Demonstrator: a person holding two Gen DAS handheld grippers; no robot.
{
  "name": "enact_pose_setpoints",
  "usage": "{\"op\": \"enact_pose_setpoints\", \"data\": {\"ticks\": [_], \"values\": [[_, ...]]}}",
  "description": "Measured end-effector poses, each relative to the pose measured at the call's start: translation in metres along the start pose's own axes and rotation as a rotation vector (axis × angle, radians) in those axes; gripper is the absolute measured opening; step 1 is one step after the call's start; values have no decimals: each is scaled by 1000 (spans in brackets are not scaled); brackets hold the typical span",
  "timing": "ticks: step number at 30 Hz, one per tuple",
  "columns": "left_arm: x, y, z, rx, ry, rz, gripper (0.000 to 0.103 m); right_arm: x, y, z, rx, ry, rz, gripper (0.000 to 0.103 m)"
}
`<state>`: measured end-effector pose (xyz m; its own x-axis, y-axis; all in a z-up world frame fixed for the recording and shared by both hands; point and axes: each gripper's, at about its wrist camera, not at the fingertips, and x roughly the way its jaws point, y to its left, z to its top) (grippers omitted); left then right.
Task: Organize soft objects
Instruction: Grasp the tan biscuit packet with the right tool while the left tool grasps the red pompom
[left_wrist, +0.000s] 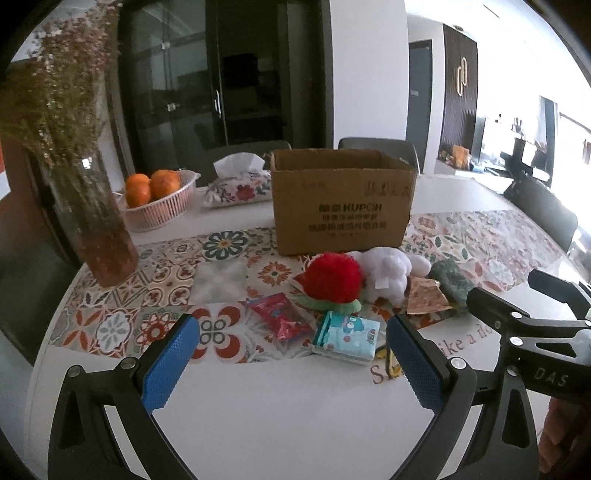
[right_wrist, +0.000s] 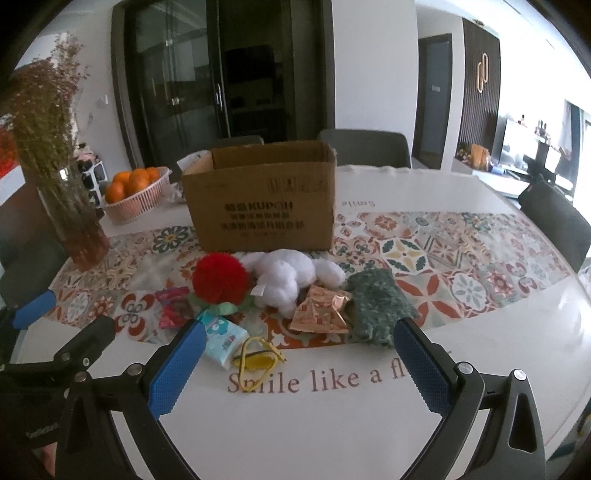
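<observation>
Both grippers hovered low over a white table, jaws wide and empty — the left gripper (left_wrist: 293, 360) in front of a tissue pack (left_wrist: 346, 336), the right gripper (right_wrist: 299, 363) in front of a yellow band (right_wrist: 258, 357). The soft things lay in a tight row on the patterned runner (right_wrist: 443, 266), just before an open box (right_wrist: 260, 201): a red pompom (right_wrist: 220, 277) touching a white plush (right_wrist: 286, 280), then a foil packet (right_wrist: 320, 314) and a green cloth (right_wrist: 376, 304). The risk seemed to be crowding — jaws closing on the plush could have caught the pompom or packet, and the two tools stood near enough to clash. Only the left view showed a floral tissue box (left_wrist: 240, 184) behind the carton; only the right view showed the band plainly, the left catching just a yellow sliver behind its finger
</observation>
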<state>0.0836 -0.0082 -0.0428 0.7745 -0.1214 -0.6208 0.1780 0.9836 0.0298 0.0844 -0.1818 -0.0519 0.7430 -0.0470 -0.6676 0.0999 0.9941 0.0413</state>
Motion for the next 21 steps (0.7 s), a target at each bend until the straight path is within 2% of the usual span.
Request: {"op": "enact_pose_setpoints", "data": {"ticks": [11,21], "values": [[55,-1,16,61,50,-44,103,61,-4,12,48,107,21,93],[109,-4,27,114,110,-142,99,108,-8,14,99,199,34,82]]}}
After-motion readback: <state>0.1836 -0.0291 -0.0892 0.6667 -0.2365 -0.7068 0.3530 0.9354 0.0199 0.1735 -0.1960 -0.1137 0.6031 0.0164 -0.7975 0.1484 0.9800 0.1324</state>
